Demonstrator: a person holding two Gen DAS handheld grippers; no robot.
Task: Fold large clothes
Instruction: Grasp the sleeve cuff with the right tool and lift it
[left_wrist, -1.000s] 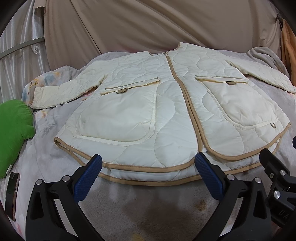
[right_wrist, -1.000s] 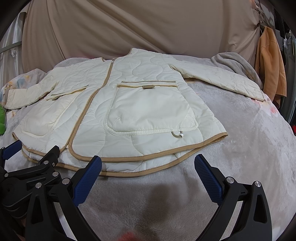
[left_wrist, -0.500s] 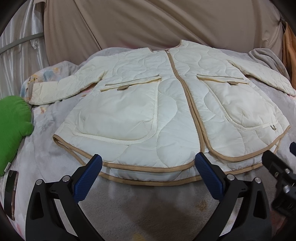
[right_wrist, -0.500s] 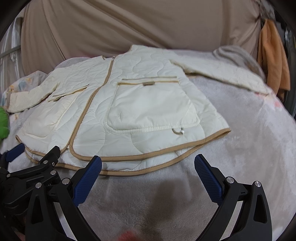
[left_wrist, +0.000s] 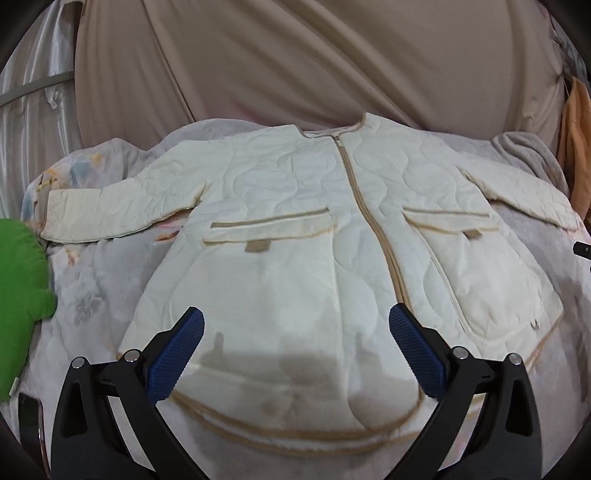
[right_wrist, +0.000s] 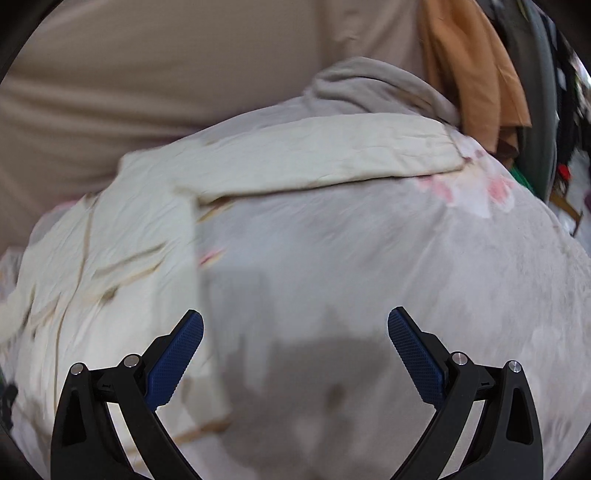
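Hovering spread tongs (left_wrist: 295, 347) over jacket (left_wrist: 295, 229)

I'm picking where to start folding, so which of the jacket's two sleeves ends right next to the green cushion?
The sleeve stretched out to the left in the left wrist view; its cuff nearly meets the green cushion. The other sleeve points away from it.

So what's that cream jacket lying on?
The jacket lies spread on a grey floral blanket. Whatever is beneath the blanket is covered.

jacket (right_wrist: 147, 229) motion-blurred, right wrist view | dark flat object (left_wrist: 31, 424) cut by left wrist view's edge
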